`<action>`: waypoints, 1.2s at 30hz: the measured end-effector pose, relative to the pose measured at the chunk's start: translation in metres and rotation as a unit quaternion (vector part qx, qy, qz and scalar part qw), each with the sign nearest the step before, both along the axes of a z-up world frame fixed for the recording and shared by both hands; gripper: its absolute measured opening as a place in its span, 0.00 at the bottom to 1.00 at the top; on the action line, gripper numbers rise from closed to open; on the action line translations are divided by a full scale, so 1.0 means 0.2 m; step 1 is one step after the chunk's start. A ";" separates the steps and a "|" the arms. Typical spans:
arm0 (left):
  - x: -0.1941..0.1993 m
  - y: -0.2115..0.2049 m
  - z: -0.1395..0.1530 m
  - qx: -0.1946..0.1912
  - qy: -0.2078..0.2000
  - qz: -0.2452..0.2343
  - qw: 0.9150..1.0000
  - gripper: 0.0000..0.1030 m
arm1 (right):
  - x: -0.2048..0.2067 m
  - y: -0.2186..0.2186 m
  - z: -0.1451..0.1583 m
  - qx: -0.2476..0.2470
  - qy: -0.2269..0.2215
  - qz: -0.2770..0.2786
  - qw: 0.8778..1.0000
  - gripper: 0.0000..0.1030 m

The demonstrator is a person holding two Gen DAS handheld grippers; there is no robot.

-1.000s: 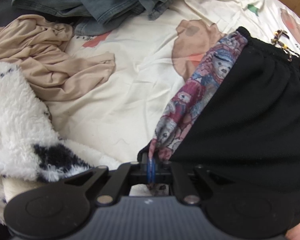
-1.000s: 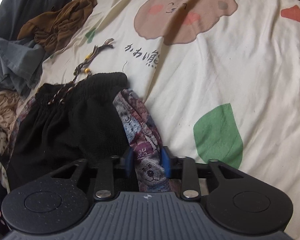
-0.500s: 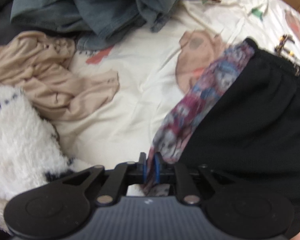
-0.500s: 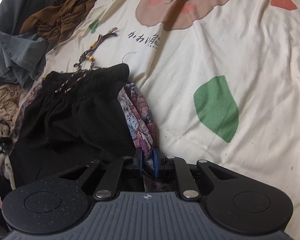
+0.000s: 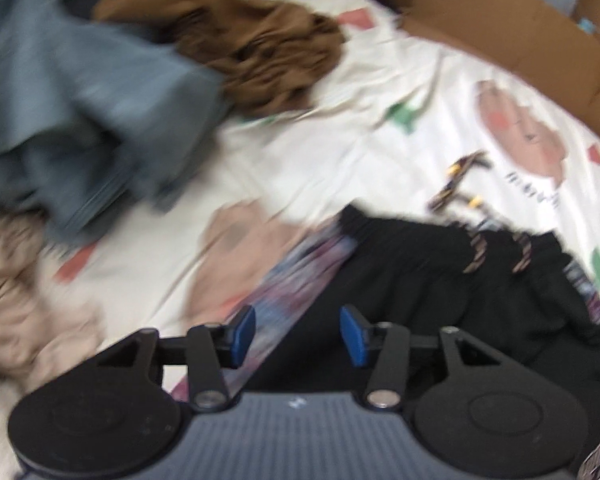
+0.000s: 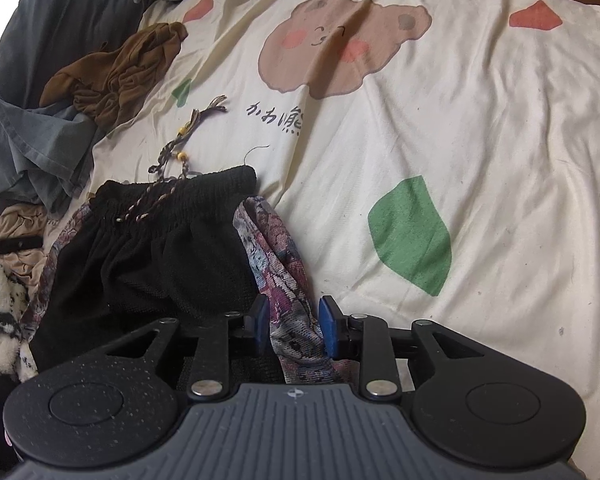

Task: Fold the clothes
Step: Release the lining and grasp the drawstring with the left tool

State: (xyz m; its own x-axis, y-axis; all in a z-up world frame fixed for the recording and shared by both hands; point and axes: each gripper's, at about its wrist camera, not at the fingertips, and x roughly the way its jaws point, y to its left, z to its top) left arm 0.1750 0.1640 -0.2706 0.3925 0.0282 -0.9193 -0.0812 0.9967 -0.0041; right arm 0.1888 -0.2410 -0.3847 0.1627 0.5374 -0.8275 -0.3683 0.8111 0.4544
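Shorts (image 6: 160, 248), black, patterned lining out, laid flat for folding; we note left gripper (image 5: 298, 334) and right gripper (image 6: 292, 326) opening, releasing (hem between right pads)

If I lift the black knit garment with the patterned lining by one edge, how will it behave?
The black knit garment with patterned lining would probably droop and unfold, since it lies in soft gathers. Its braided beaded drawstring lies loose on the cream printed bedsheet and would likely dangle. It looks light.
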 end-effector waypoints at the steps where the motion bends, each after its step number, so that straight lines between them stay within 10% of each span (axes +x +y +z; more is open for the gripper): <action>1: 0.05 -0.03 -0.01 -0.006 -0.004 -0.006 1.000 0.50 | 0.00 -0.01 0.00 -0.001 -0.001 -0.003 1.000 0.29; 17: 0.50 -0.48 -0.19 -0.027 -0.037 -0.109 0.993 0.64 | 0.00 -0.12 0.03 0.015 -0.024 -0.059 0.998 0.57; 36: 0.66 -0.58 -0.38 -0.041 -0.037 -0.132 0.990 0.62 | 0.00 -0.11 -0.03 0.018 -0.019 -0.040 0.999 0.60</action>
